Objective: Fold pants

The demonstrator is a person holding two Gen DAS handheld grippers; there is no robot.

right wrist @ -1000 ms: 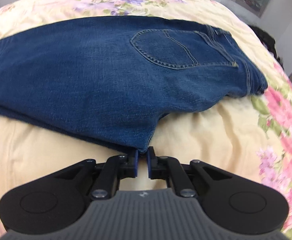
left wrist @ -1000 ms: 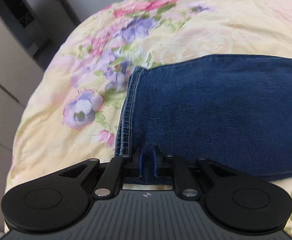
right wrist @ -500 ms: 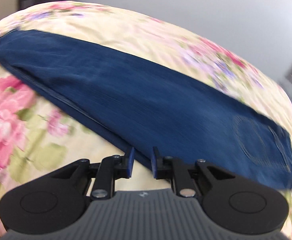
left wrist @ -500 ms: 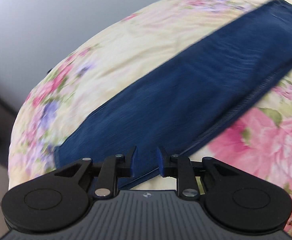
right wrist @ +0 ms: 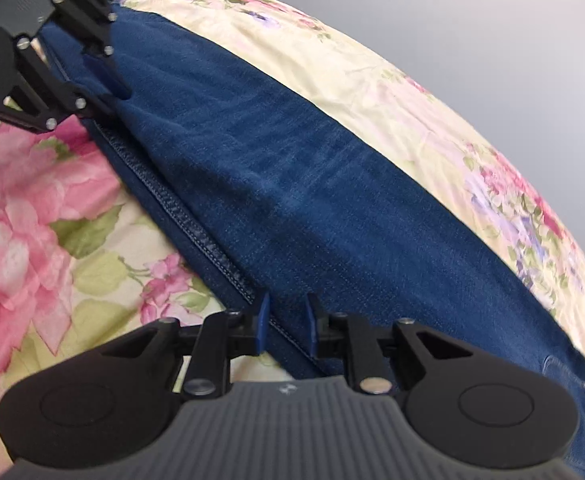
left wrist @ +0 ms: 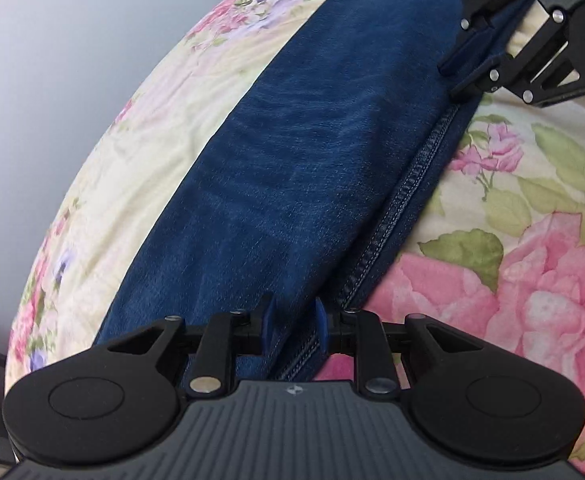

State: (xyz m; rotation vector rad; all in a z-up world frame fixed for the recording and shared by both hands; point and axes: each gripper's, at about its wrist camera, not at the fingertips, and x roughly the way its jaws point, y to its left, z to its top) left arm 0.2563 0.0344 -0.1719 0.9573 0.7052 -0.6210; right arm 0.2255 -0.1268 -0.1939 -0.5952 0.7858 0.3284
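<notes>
Denim dominates both wrist views. Left wrist view: the dark blue denim pants (left wrist: 312, 152), doubled leg on leg, lie on the cream bedspread printed with pink and lilac flowers (left wrist: 532, 240), their long axis running from the left gripper (left wrist: 294, 322) diagonally up to the right gripper (left wrist: 458, 76) at the far end. The left jaws stand partly spread, having just been opening, astride the near seamed edge; whether the pads press the cloth cannot be told. A chain-stitched seam (left wrist: 396, 216) borders the side towards the pink blooms. Right wrist view: the same pants (right wrist: 312, 184) run the opposite diagonal, from the right gripper (right wrist: 286, 326) up to the left gripper (right wrist: 112, 92). The right jaws, narrowly parted and just opening, straddle the stitched edge (right wrist: 196, 236); contact is likewise unclear. Each tool thus sits at one point along the same long edge, so the coming fold likely turns on carrying one end along that axis. The fabric looks smooth, faintly streaked, and flat.
</notes>
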